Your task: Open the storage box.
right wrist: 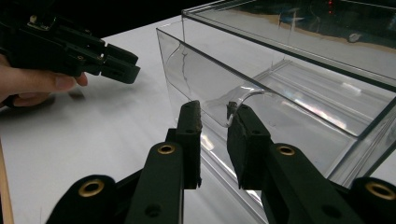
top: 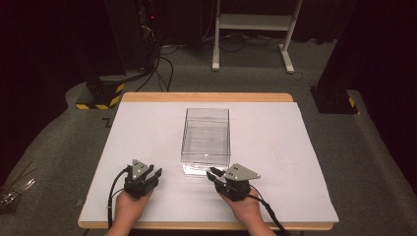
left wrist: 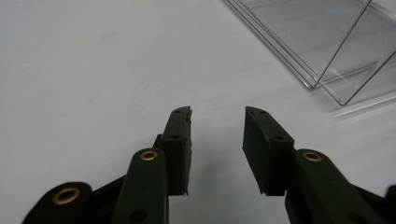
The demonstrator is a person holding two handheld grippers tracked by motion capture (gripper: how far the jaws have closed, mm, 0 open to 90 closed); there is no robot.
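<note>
Jaws parted on both: left gripper (top: 156, 173) level over table (top: 275, 132), right gripper (top: 214, 173) at clear box (top: 206, 129) corner

High view: white table (top: 147, 147) brightly lit from above, surrounding room dark, far corners near black. Picture soft, low in detail. Short faint shadows under both hands.

Left gripper view: even bright light on table surface, slight grey falloff toward upper left; fingers (left wrist: 180, 140) sharp, black, little surface detail.

Right gripper view: clear box (right wrist: 299, 93) shows glare streaks and reflections on walls; near fingers slightly soft; dark background beyond table edge.
</note>
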